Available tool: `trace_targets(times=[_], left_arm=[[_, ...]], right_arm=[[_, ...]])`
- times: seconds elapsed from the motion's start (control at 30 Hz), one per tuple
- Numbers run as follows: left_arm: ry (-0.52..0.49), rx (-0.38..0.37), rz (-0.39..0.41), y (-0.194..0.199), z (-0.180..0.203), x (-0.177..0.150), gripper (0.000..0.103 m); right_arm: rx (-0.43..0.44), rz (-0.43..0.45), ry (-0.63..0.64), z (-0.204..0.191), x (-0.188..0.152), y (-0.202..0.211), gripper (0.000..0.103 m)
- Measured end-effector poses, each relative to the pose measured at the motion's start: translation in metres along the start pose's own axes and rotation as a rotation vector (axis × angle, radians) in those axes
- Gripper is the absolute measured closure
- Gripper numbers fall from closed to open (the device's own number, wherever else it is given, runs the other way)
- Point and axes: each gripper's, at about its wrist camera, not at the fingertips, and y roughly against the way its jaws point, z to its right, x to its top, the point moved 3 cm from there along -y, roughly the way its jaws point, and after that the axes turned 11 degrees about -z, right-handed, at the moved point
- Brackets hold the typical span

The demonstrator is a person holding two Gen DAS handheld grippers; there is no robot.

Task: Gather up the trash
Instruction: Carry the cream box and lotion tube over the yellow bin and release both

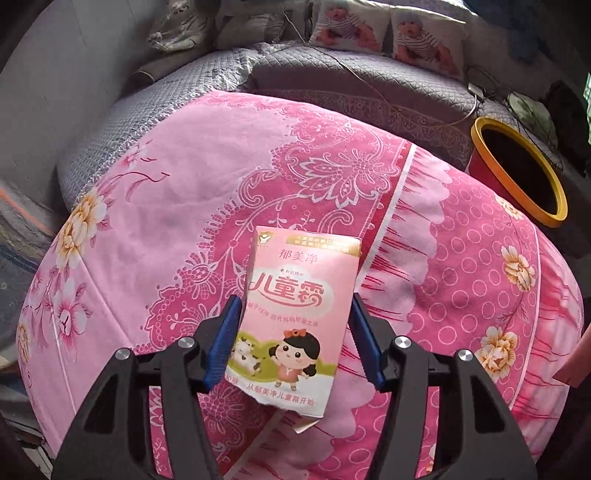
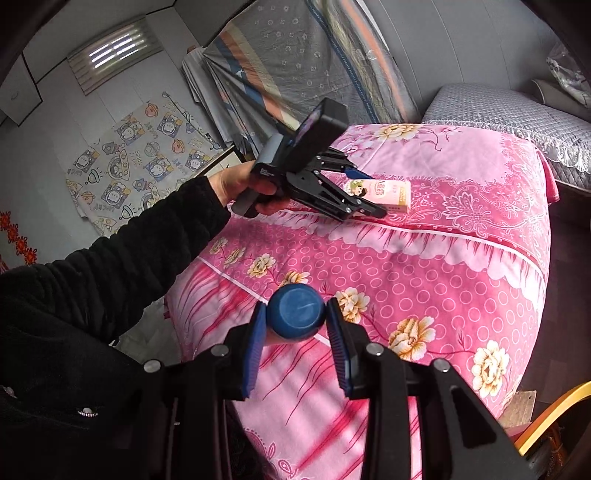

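Pink carton (image 1: 295,317), cartoon girl printed on front, lying on pink floral bedspread (image 1: 177,177), flanked by blue fingers (image 1: 225,332) of left gripper (image 1: 293,314), contact unclear. Blue-capped bottle (image 2: 295,310) clamped in right gripper (image 2: 295,321) above bedspread. Yellow-rimmed bin (image 1: 517,170) beside bedspread's right edge.

The bed is covered with a pink flowered quilt (image 1: 155,192) that has white lace patterns, rings and yellow flowers printed on it. Under it, at the far side, a grey quilted bedspread (image 1: 155,110) with a lace edge shows. A pink carton (image 1: 291,317) with a cartoon girl lies flat on the pink quilt, near the middle. Far behind, on the grey cover, two cushions (image 1: 388,29) with printed baby pictures lean.
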Motion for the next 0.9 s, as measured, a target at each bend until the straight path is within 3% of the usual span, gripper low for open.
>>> trace_targets(times=[0.13, 0.3, 0.43, 0.5, 0.63, 0.83, 0.9], left_arm=[[0.043, 0.04, 0.147, 0.042, 0.028, 0.006, 0.048], [0.153, 0.099, 0.273, 0.076, 0.081, 0.033, 0.048], [0.131, 0.129, 0.354, 0.091, 0.136, 0.057, 0.047], [0.109, 0.1, 0.388, 0.095, 0.166, 0.071, 0.047], [0.072, 0.095, 0.427, 0.092, 0.224, 0.099, 0.047], [0.037, -0.007, 0.413, 0.065, 0.295, 0.139, 0.047], [0.013, -0.014, 0.413, 0.056, 0.314, 0.149, 0.046]], right_arm=[[-0.025, 0.083, -0.099, 0.022, -0.01, 0.025, 0.072], [-0.136, 0.212, -0.23, 0.052, -0.036, 0.074, 0.072], [-0.322, 0.307, -0.347, 0.076, -0.067, 0.122, 0.072], [-0.419, 0.356, -0.408, 0.086, -0.086, 0.146, 0.072], [-0.673, 0.415, -0.528, 0.103, -0.125, 0.183, 0.072], [-0.78, 0.423, -0.7, 0.139, -0.176, 0.2, 0.072], [-0.773, 0.412, -0.765, 0.151, -0.193, 0.201, 0.072]])
